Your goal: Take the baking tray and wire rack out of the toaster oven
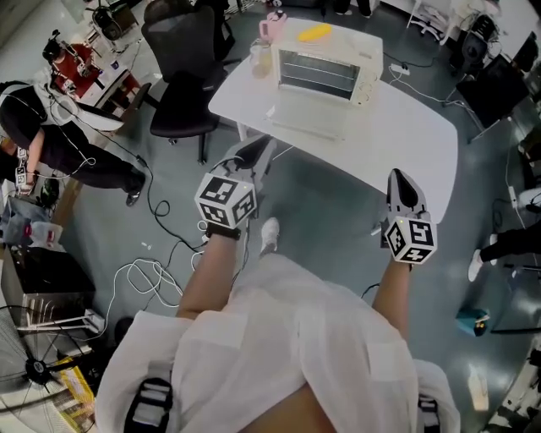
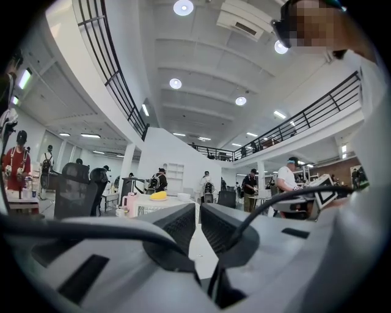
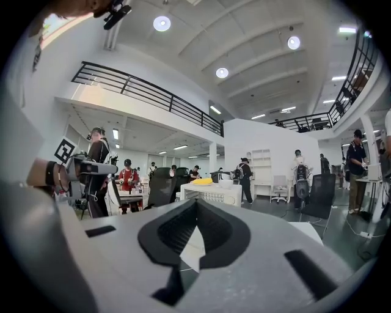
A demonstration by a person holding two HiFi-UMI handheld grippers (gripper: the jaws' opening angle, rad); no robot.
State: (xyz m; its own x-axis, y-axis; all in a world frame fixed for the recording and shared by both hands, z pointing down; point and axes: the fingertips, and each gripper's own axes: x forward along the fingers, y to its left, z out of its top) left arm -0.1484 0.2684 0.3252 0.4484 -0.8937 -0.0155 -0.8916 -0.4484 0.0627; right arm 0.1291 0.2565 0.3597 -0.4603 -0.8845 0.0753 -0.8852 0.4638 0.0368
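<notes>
The white toaster oven (image 1: 325, 72) stands at the far side of the white table (image 1: 414, 127), with its door (image 1: 308, 120) folded down flat toward me. Wire bars (image 1: 317, 76) show inside the cavity; I cannot make out the baking tray. A yellow thing (image 1: 315, 32) lies on the oven's top. My left gripper (image 1: 260, 148) hovers at the table's near left edge, well short of the oven, jaws shut and empty. My right gripper (image 1: 398, 178) hangs by the near right edge, also shut and empty. The oven (image 2: 156, 208) (image 3: 211, 194) is small and far in both gripper views.
A pink bottle (image 1: 272, 25) and a jar (image 1: 260, 59) stand left of the oven. A black office chair (image 1: 186, 72) sits against the table's left side. Cables (image 1: 152, 275) lie on the floor at left, near a seated person (image 1: 51, 139). Several people stand in the background.
</notes>
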